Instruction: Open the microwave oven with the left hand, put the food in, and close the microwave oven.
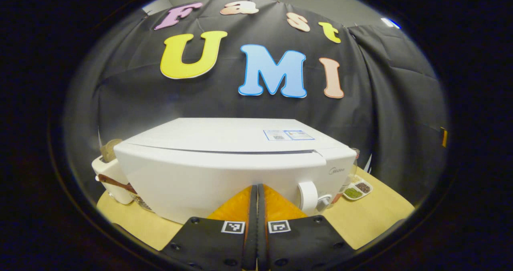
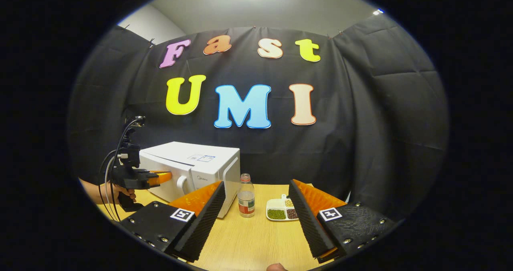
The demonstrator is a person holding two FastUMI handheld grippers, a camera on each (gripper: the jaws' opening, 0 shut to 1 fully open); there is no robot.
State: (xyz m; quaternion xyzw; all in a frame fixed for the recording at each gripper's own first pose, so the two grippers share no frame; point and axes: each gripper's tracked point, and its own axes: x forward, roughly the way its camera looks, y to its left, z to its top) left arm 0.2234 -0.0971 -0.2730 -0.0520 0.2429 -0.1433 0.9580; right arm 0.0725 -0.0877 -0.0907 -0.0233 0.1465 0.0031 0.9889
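Left gripper pointing at closed microwave door, fingers pressed together, gripping nothing — tips possibly touching door, contact unclear. Microwave sitting at table's left side. Bottle standing just right of it, then sectioned dish. Right gripper hovering, fingers spread wide — holding nothing.

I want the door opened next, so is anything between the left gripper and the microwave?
Nothing visible is. In the left gripper view the left gripper, fingers together, points straight at the microwave, whose door is closed. The right gripper view shows it at the microwave's front. The bottle and divided dish sit off to the side.
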